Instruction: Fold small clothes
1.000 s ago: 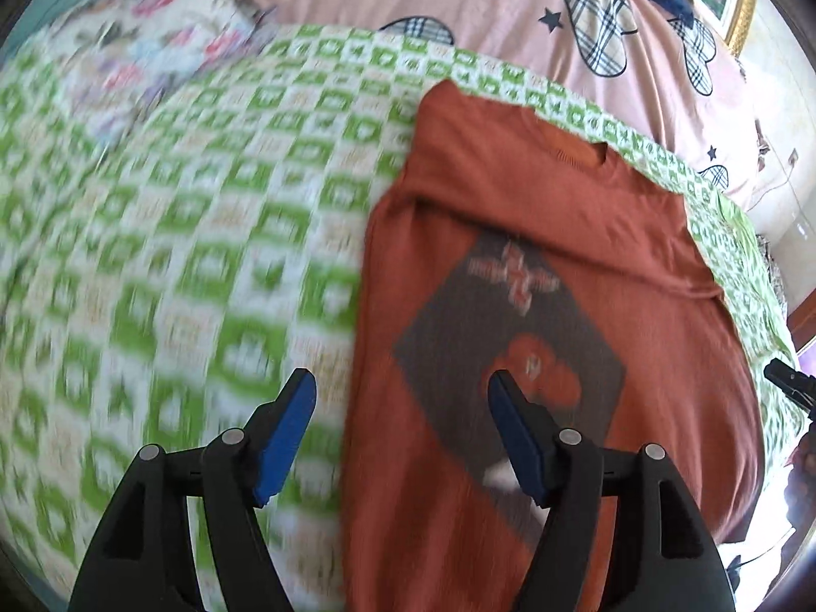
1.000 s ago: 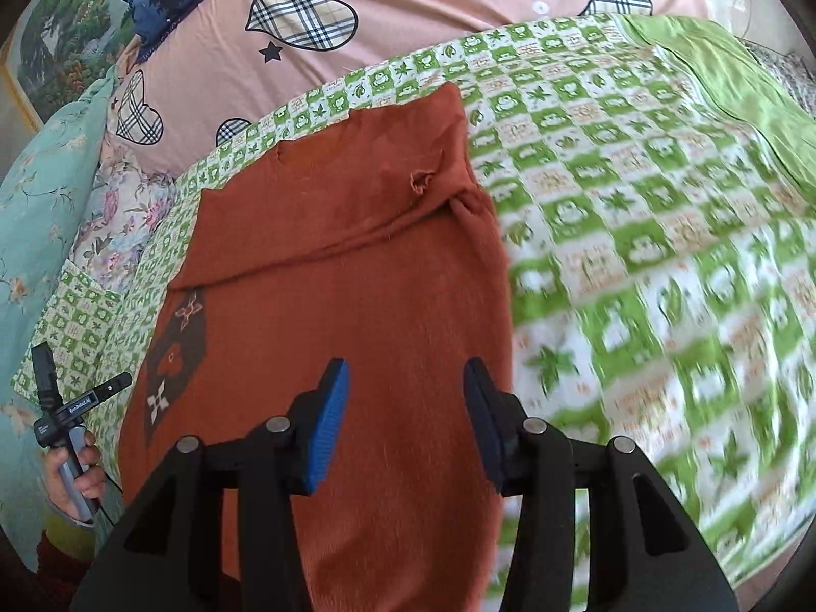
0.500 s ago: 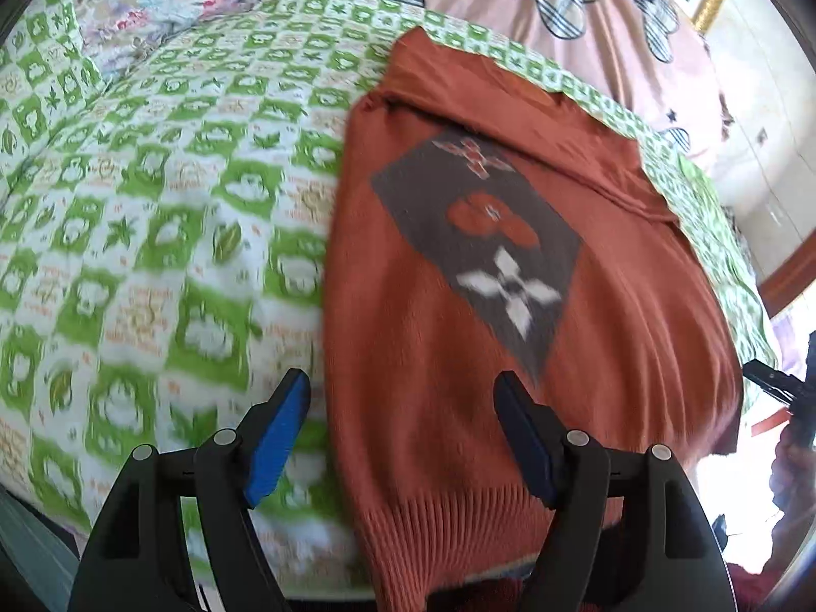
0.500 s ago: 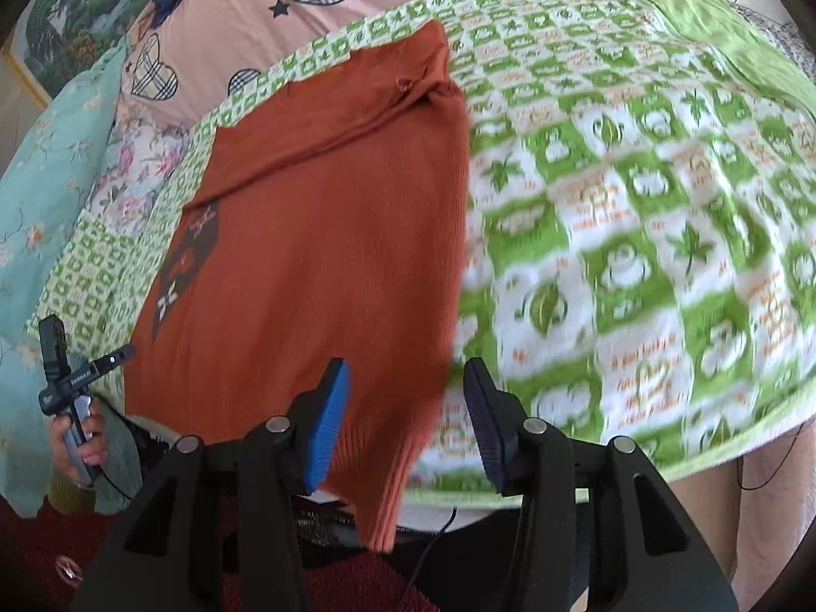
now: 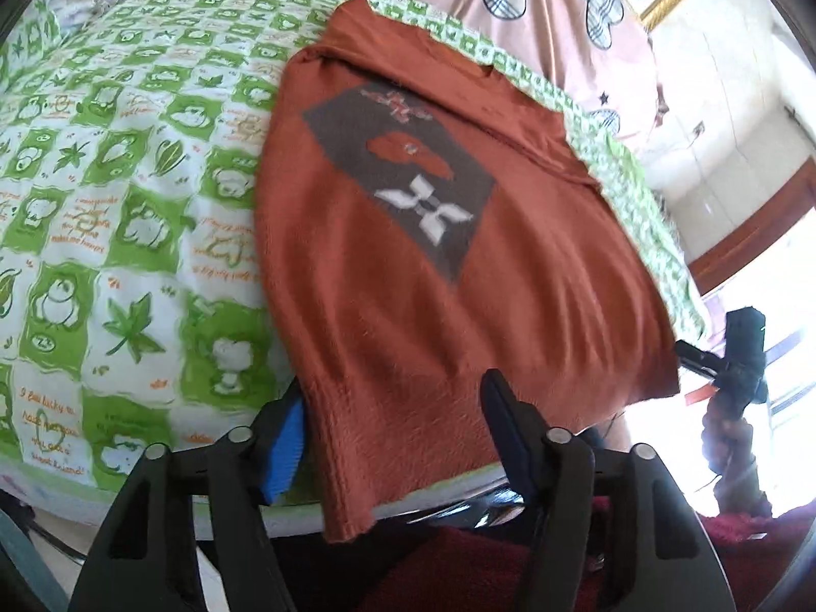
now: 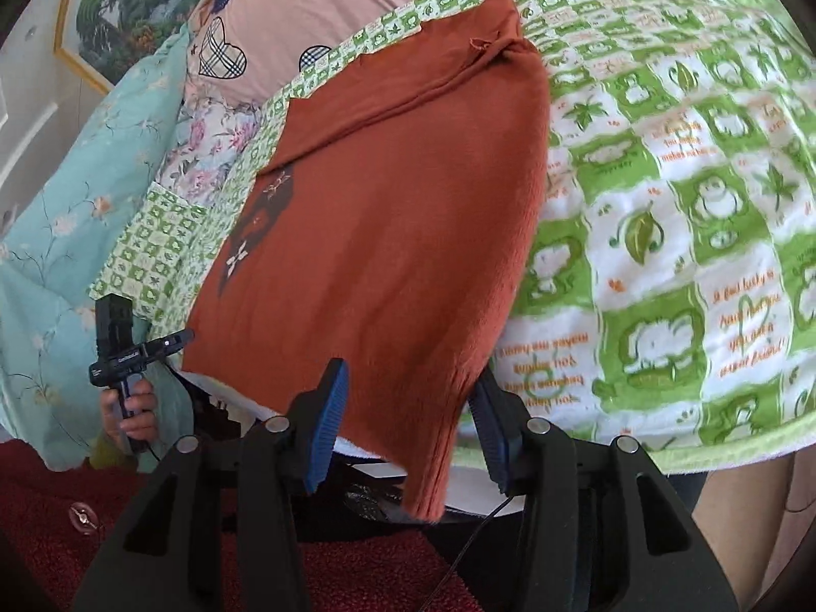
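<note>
Both grippers point steeply down at the near edge of a bed, one at each lower corner of a rust-orange sweater [image 5: 408, 275]. The left gripper [image 5: 392, 438] fills the bottom of its frame; its jaws have just been closing, they straddle the sweater's ribbed hem corner, and whether the pads press the knit cannot be told. The right gripper [image 6: 408, 408] sits the same way at the bottom of its frame, jaws apart on either side of the hanging hem corner, with no clear pinch. The sweater lies flat, sleeves folded in, on a green-and-white checked blanket [image 5: 127, 214], its grey patch [image 5: 403, 173] facing up. A pink quilt with plaid hearts [image 6: 285, 5] lies beyond at the top. A hand [image 6: 130, 408] at the lower left of the right view grips a black handle.
</note>
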Demonstrator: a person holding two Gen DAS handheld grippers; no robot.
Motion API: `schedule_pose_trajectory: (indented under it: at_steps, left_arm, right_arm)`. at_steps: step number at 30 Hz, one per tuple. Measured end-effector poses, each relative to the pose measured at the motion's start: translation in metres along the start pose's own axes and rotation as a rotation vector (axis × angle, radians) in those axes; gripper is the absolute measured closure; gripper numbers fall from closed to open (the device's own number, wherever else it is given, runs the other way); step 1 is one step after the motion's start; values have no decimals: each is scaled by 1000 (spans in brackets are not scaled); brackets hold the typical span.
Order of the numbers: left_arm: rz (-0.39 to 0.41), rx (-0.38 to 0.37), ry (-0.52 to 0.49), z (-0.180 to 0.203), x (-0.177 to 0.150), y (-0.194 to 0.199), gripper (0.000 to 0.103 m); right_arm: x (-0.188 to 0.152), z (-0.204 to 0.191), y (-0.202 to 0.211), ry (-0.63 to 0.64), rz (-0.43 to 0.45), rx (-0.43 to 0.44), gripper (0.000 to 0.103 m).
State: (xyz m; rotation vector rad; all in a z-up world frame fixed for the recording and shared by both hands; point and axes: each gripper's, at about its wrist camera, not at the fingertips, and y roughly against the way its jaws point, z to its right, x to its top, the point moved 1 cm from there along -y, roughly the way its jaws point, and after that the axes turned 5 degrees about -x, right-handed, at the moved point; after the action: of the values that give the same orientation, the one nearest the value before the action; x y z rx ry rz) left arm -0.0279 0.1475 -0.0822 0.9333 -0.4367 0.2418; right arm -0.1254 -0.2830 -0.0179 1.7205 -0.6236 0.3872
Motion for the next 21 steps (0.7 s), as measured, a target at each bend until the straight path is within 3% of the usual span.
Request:
schedule_pose_trajectory:
  at_steps: [3, 10, 14, 17, 18, 19, 21]
  left_arm:
    - [5, -36, 25, -10, 0, 5, 54]
    - [-2, -60, 21, -8, 4, 0, 54]
    - [-4, -73, 16, -8, 8, -5, 58]
    - [-3, -60, 6, -9, 7, -5, 72]
    - [0, -59, 6, -11, 6, -4, 84]
    - [-1, -64, 9, -13, 5, -5, 96]
    - [3, -83, 20, -16, 4, -4, 96]
  right_arm:
    - [-3, 9, 1, -42, 15, 48, 53]
    - [5, 31, -6, -196, 91, 210, 53]
    - [2, 22, -12, -135, 61, 193, 56]
    - [3, 20, -13, -115, 32, 151, 86]
    - [3, 20, -12, -116, 30, 153, 94]
    - [4, 18, -9, -111, 41, 165, 94]
    - [9, 11, 1, -93, 78, 186, 95]
